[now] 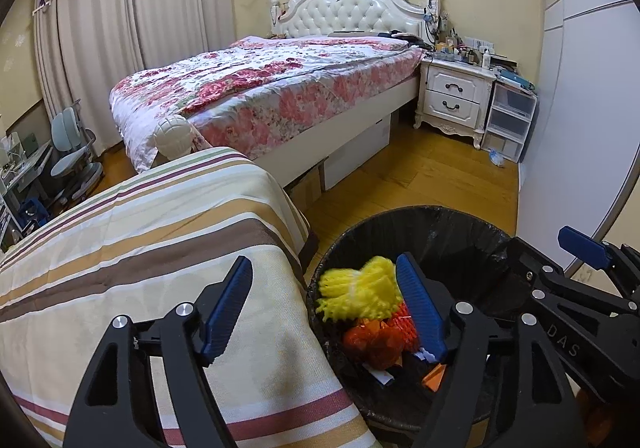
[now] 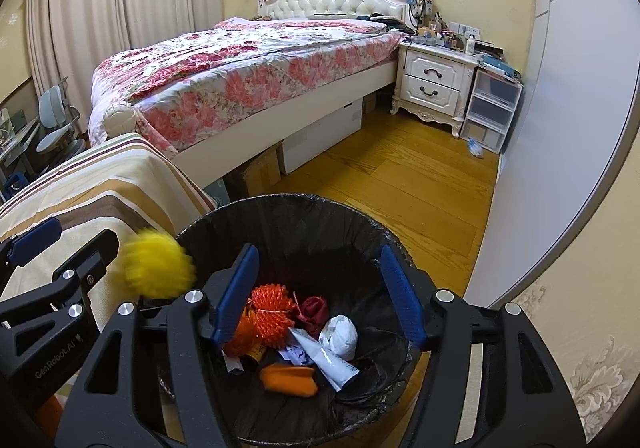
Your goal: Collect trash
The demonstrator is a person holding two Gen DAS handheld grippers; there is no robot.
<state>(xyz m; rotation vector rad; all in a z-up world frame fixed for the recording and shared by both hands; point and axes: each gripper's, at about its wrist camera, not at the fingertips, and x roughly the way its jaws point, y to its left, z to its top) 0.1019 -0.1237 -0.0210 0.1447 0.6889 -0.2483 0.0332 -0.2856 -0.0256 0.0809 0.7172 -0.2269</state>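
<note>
bedroom cleanup, late stage: i hold both grippers over the bin (image 2: 288, 216), which stands on the wood floor beside a striped cover (image 1: 140, 248); my left gripper (image 1: 324, 312) has its fingers wide apart, one over the cover and one over the bin's mouth, with nothing clamped; my right gripper (image 2: 320, 296) hangs with fingers apart over the bin's middle, also empty; a yellow foam net (image 2: 158, 268) shows blurred at the bin's left rim, touching neither pad that i can see, so i judge it is dropping in; already inside lie an orange net (image 2: 270, 312), a white wad (image 2: 340, 336), a tube (image 2: 324, 358), a dark red scrap (image 2: 314, 308) and an orange wrapper (image 2: 288, 378); most of the job looks done; what may be left is a pale blue scrap (image 2: 476, 147) on the floor by the plastic drawers (image 2: 492, 108), well apart from the bin; the yellow net looks soft, ribbed and light, its edges frilled; its exact shape is lost to the blur.
</note>
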